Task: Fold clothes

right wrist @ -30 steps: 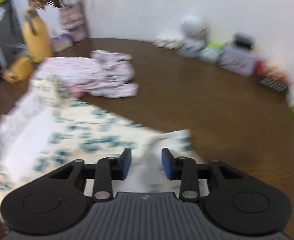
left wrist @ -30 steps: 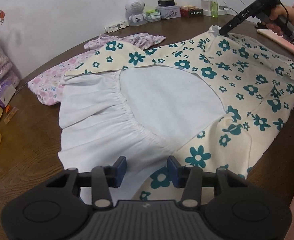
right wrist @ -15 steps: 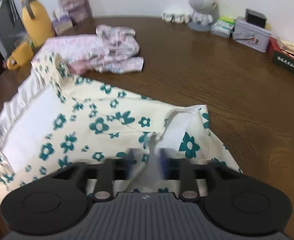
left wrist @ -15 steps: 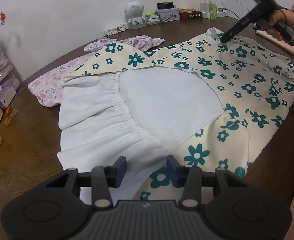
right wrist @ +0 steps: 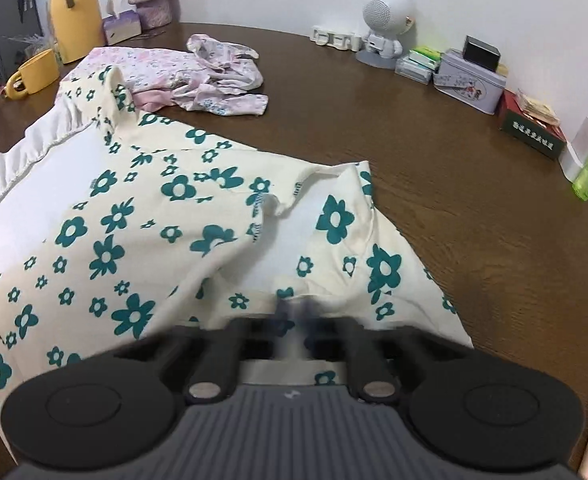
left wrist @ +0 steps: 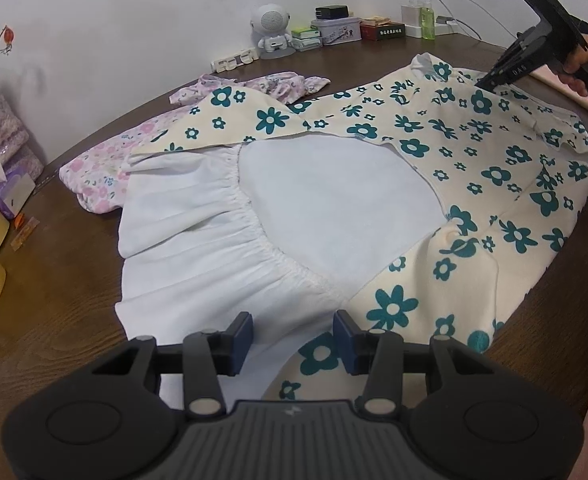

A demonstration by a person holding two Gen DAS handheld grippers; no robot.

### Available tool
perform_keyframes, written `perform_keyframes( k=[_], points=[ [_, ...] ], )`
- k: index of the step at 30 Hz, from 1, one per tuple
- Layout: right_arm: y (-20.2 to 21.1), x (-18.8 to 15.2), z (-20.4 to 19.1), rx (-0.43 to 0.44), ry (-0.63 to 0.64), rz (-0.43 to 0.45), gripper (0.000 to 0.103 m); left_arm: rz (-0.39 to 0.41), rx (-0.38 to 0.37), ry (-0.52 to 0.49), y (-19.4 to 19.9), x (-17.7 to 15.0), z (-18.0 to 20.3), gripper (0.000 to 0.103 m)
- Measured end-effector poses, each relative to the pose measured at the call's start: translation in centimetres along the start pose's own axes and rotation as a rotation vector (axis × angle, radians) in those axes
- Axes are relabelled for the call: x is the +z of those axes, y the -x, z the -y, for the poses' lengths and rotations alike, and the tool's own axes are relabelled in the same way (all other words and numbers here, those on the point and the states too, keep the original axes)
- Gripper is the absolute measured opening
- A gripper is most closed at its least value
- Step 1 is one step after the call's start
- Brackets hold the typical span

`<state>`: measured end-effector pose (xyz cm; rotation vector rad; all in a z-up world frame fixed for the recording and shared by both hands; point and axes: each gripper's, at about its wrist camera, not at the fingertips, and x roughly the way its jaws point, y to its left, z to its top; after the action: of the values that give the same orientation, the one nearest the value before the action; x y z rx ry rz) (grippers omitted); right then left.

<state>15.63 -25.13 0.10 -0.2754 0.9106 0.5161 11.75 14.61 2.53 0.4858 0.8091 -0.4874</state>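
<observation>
Floral dress (left wrist: 474, 168) spread lengthwise across the surface (right wrist: 434, 152): right tool (right wrist: 296, 316), blurred, apparently pinching its far collar end; left tool (left wrist: 292, 338), spread, hovers over the near hem

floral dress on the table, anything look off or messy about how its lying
Yes. The floral dress lies partly turned back, so its white lining is exposed across the middle. One printed flap overlaps the pink garment behind it. Near the right hand-held gripper, the neckline is bunched and creased.
</observation>
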Motion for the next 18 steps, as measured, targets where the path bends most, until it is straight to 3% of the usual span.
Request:
perform_keyframes(
  k=[8,11,13,18],
  points=[
    [0.2,-0.1,1.7,-0.111,-0.045,0.013,0.001,0.004,0.006,-0.010,0.0,-0.1,0.1,0.043],
    [0.1,-0.3,2.0,-0.091,-0.058,0.011,0.002,0.007,0.005,-0.005,0.0,-0.2,0.0,0.043],
    [0.6,-0.4,2.1,-0.068,-0.089,0.031,0.013,0.009,0.008,0.000,0.0,-0.2,0.0,0.043],
    [4.0,-1.4,1.3,-0.025,-0.100,0.083,0.018,0.017,0.014,0.003,0.0,-0.3,0.2,0.043]
  ],
)
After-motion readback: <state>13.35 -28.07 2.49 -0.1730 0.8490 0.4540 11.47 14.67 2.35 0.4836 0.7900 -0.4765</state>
